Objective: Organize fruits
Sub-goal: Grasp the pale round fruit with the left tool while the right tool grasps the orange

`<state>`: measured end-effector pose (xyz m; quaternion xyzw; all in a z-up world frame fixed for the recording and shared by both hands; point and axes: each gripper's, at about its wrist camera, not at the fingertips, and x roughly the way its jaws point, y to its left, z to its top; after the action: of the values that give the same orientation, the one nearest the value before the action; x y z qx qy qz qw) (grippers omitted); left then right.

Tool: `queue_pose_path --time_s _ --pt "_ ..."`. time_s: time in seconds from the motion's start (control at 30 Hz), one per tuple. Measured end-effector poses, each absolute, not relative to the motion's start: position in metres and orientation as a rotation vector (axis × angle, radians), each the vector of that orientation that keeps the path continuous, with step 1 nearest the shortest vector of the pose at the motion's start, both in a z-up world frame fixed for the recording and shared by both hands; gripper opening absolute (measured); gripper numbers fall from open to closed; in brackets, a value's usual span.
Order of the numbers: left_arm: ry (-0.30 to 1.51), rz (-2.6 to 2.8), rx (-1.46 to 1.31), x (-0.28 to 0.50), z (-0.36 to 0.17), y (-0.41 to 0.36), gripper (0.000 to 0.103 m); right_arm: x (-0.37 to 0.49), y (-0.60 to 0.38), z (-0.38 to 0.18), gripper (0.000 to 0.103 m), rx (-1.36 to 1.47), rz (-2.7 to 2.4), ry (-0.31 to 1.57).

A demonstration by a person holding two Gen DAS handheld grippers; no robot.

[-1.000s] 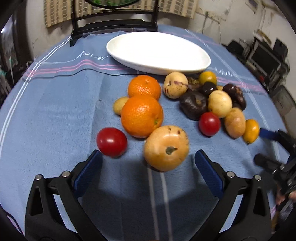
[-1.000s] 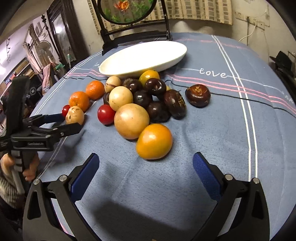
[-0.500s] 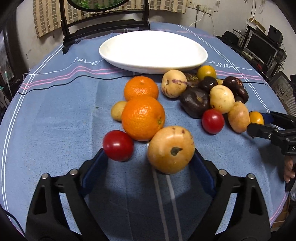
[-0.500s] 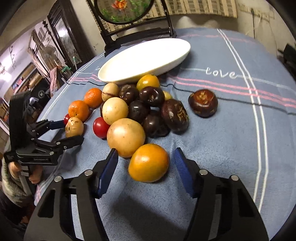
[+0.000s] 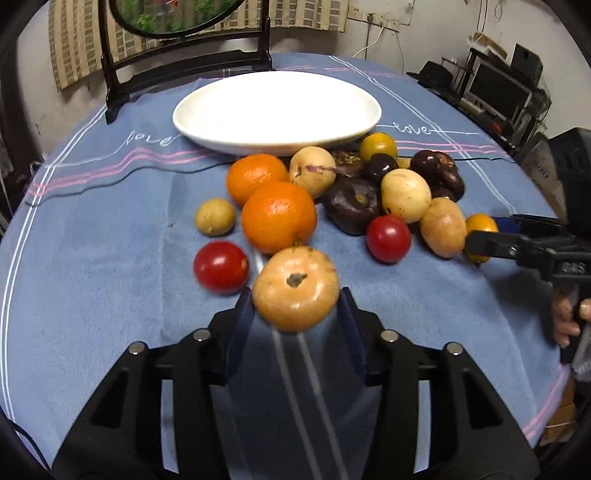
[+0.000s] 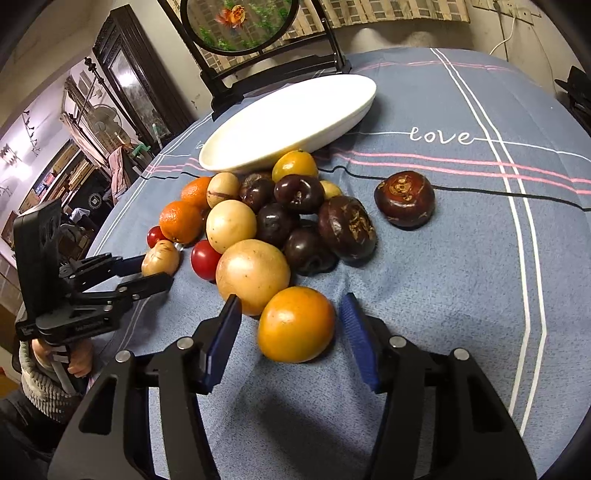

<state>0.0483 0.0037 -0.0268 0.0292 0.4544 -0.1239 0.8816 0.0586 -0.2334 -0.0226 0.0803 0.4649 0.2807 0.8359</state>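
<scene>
Above the tablecloth (image 5: 110,258), both tilted grippers closed inward: left gripper (image 5: 295,314) clamps tan fruit (image 5: 295,288), right gripper (image 6: 291,325) brackets orange fruit (image 6: 295,325).

Tan fruit (image 5: 295,288) between the left jaws hides pad contact; red tomato (image 5: 221,266) beside them blurred (motion).

A dark wooden chair (image 5: 184,55) backs onto a pale wall (image 5: 406,29); a cluttered, lit side room (image 6: 44,147) opens left.

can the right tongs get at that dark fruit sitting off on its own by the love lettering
Probably not right now: the right tongs have been closing around an orange-yellow fruit. The lone dark fruit lies beyond on open cloth, with nothing blocking it once they are free.
</scene>
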Motion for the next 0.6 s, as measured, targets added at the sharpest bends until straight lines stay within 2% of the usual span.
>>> queue_pose_path --time_s 0.1,0.2,0.4,0.47,0.53,0.6 --pt "0.959 -0.261 -0.003 0.062 -0.028 0.008 0.054 0.059 -0.234 -0.022 0.057 0.175 0.596 0.984" --pt "0.956 -0.26 -0.005 0.063 -0.028 0.011 0.046 0.06 -0.234 -0.022 0.052 0.177 0.601 0.981" --pt "0.927 -0.279 0.04 0.037 -0.025 0.009 0.046 0.055 -0.234 -0.018 0.041 0.153 0.579 0.956" --pt "0.928 -0.292 0.026 0.033 -0.024 0.013 0.046 0.054 -0.231 -0.018 0.041 0.122 0.572 0.961" --pt "0.928 -0.296 0.032 0.029 -0.025 0.013 0.046 0.054 -0.22 -0.021 0.048 0.04 0.589 0.995" --pt "0.924 -0.291 0.029 0.027 -0.025 0.014 0.046 0.053 -0.214 -0.021 0.049 -0.002 0.569 0.99"
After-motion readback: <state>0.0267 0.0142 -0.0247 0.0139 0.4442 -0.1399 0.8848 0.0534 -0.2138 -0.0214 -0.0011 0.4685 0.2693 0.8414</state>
